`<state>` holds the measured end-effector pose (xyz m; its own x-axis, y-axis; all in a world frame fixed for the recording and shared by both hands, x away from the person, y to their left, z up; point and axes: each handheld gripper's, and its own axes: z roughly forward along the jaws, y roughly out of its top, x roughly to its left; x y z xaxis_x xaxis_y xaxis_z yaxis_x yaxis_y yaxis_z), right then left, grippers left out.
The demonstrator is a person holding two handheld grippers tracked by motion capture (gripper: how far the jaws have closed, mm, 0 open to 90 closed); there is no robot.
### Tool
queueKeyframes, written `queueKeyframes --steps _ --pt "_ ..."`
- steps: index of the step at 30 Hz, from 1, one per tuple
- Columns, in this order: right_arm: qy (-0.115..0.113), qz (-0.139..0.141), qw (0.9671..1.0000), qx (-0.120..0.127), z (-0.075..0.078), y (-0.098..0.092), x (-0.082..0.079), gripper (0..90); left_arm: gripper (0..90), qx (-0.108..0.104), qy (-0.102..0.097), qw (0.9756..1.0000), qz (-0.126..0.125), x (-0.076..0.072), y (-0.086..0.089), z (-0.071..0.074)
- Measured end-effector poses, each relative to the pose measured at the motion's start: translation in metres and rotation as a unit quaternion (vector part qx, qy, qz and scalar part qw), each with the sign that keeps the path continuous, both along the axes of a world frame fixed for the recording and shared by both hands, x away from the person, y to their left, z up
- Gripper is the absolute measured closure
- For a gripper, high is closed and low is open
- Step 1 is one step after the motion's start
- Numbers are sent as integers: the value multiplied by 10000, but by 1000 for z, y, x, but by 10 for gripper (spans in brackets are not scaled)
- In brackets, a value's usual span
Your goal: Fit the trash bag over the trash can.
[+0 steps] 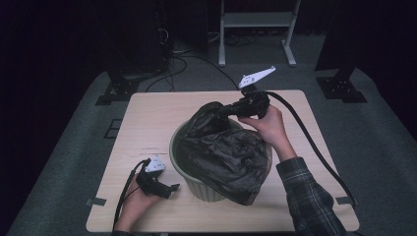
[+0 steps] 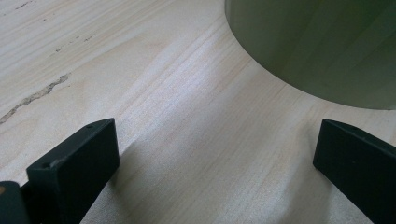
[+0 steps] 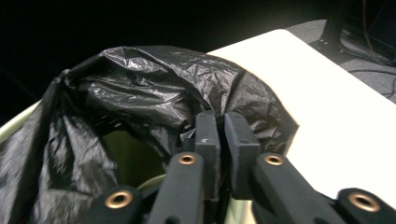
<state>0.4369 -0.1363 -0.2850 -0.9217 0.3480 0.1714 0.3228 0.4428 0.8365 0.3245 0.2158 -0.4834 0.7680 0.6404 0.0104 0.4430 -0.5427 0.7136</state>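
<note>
left gripper (image 1: 173, 188) rests low on the wooden table (image 1: 147, 118) just beside the near-left foot of the pale green bin (image 1: 196, 187); its jaws stand wide apart with nothing but bare tabletop between them, as the left gripper view confirms, where the bin wall (image 2: 322, 46) curves past ahead. moving right, the bin stands at mid-table with a black plastic bag (image 1: 221, 157) draped into and over it, the near-right side hanging down outside the rim and the far side raised in a bunched hump. right gripper (image 1: 222, 112) reaches in from the far-right rim; its jaws are clenched on a fold of the bag (image 3: 177, 88) at the top of that hump, film pinched between the pads. the step in hand appears to be fitting the bag as a liner. recommended procedure: keep the pinch firm, draw the film outward and down over the far rim without jerking, since thin film tears readily; bring the left gripper against the bin wall to steady it so the bin does not slide or tip.
</note>
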Motion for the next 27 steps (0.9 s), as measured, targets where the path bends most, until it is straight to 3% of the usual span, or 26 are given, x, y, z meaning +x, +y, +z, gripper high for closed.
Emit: queueKeyframes --steps 7,12,15,17,27 --pt "83 461 9981 -406 -8 15 -19 886 0 1 0 10000 0 0 0 0" --pt "19 439 9981 -443 -6 16 -24 632 0 3 0 10000 4 0 0 0" --pt "1 343 9989 -329 -2 9 -23 523 0 2 -1 10000 5 0 0 0" --pt "-37 282 9995 -126 3 1 -23 491 0 2 0 10000 5 0 0 0" --pt "-190 -67 9995 244 16 -38 -29 495 0 2 0 10000 8 0 0 0"
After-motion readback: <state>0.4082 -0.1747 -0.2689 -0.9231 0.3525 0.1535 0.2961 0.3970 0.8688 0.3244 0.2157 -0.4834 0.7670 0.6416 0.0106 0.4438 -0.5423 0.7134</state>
